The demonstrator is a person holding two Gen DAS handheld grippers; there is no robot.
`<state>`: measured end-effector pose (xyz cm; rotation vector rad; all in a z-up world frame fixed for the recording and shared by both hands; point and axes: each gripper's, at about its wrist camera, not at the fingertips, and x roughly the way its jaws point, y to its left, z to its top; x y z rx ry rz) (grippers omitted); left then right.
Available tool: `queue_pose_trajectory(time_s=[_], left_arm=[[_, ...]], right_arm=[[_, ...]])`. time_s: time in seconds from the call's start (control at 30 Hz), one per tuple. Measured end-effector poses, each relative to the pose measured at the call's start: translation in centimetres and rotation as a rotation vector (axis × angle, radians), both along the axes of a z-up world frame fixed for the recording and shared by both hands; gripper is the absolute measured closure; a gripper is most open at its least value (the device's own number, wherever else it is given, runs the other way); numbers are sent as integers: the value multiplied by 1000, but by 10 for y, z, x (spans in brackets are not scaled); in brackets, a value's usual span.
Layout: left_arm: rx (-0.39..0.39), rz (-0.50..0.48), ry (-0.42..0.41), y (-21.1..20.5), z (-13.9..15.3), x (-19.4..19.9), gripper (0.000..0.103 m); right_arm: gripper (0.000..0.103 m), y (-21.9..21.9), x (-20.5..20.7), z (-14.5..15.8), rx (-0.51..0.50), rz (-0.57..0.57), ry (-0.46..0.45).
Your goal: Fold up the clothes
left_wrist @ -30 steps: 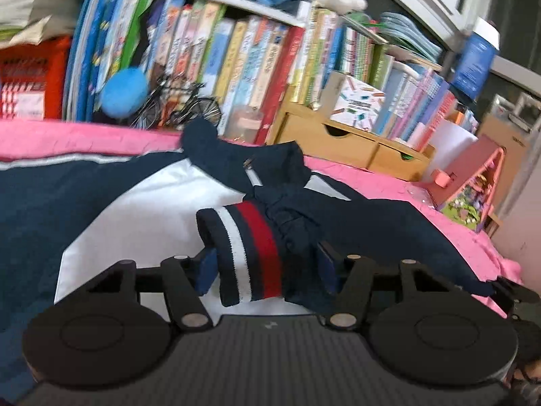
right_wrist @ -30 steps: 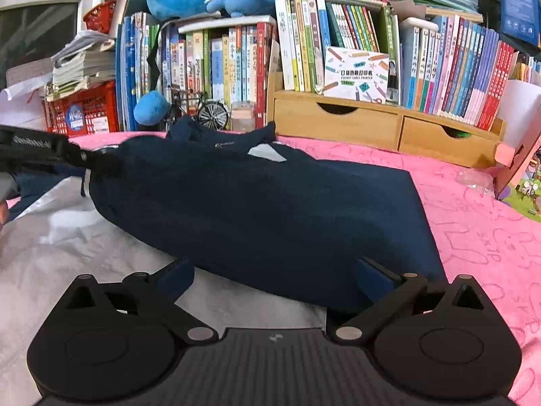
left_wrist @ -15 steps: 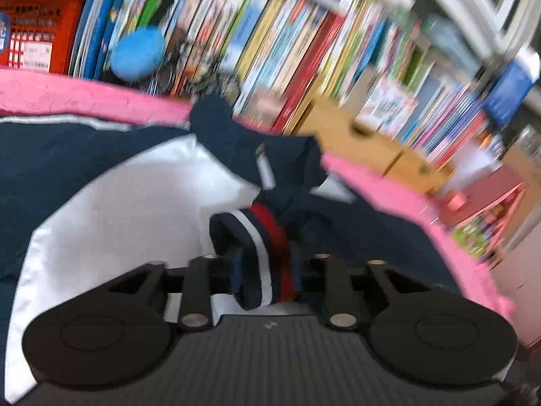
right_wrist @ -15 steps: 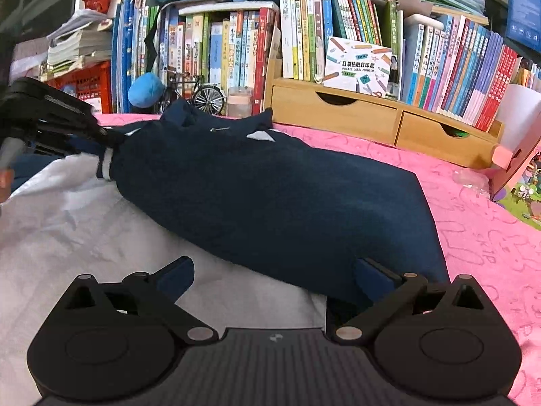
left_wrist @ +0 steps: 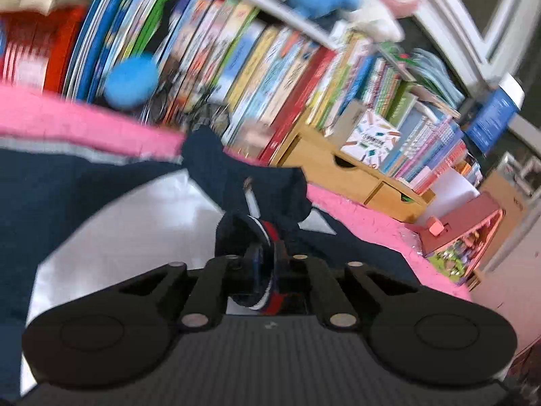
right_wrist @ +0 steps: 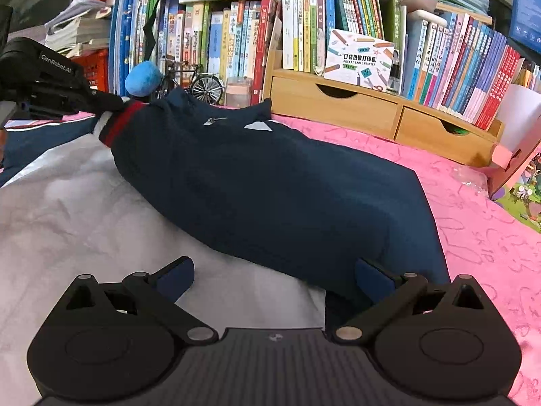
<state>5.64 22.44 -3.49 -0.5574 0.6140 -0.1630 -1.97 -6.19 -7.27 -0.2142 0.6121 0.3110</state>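
1. Left wrist view: the left tongs (left_wrist: 265, 267) are clenched on the striped cuff (left_wrist: 267, 237) of the navy sleeve (right_wrist: 270, 186), its red, white and navy bands pinched between the pads. Gripping the ribbed cuff, the firmest part of the sleeve, probably lets the whole sleeve be drawn across in one pull.
2. Right wrist view: the jacket (right_wrist: 61, 209) lies spread on the pink bed cover (right_wrist: 490, 237), its pale grey-white panel facing up. The sleeve crosses that panel diagonally, so the fold appears to be under way, not finished.
3. Right wrist view: the right tongs (right_wrist: 274, 277) stand released, both blue pads apart. They hover low over the near edge of the sleeve and the pale panel; contact cannot be told. This placement would suit pinning the cloth while the other end is moved.
4. Pose: both tools point forward and somewhat downward toward the bookshelf (right_wrist: 219, 40). The left view is tilted and blurred.
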Motion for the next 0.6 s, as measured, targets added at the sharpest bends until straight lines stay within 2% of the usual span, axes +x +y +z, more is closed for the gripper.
queue_pose_trajectory(time_s=[0.03, 0.1, 0.17, 0.2, 0.3, 0.37, 0.4, 0.43, 0.47, 0.5, 0.57, 0.6], left_arm=[[-31, -4, 20, 2, -5, 4, 89], [-105, -3, 61, 7, -16, 11, 76], [-170, -1, 105, 10, -26, 18, 70], [-200, 3, 128, 11, -32, 24, 61], [-271, 11, 132, 15, -38, 26, 49], [-291, 16, 93, 15, -34, 25, 52], [-290, 13, 49, 14, -31, 23, 69], [-284, 1, 12, 12, -28, 21, 81], [-270, -20, -19, 9, -24, 20, 100], [-248, -40, -39, 6, -20, 19, 97], [-147, -47, 3, -5, -17, 25, 95], [-96, -37, 50, -10, -19, 31, 85]], right_arm=[[0, 0, 0, 0, -1, -1, -1], [0, 0, 0, 1, -4, -1, 2], [0, 0, 1, 1, -7, -1, 8], [0, 0, 1, 0, -8, 0, 10], [0, 1, 2, -1, -12, 1, 12], [0, 0, 2, -2, -12, 0, 13], [0, 0, 2, -2, -12, 0, 14], [0, 0, 2, -3, -10, 1, 11], [0, -1, 3, -3, -8, 1, 12], [0, -1, 4, -3, -5, 1, 14], [0, -2, 5, -3, 0, -1, 20], [0, -2, 5, -3, 1, -1, 21]])
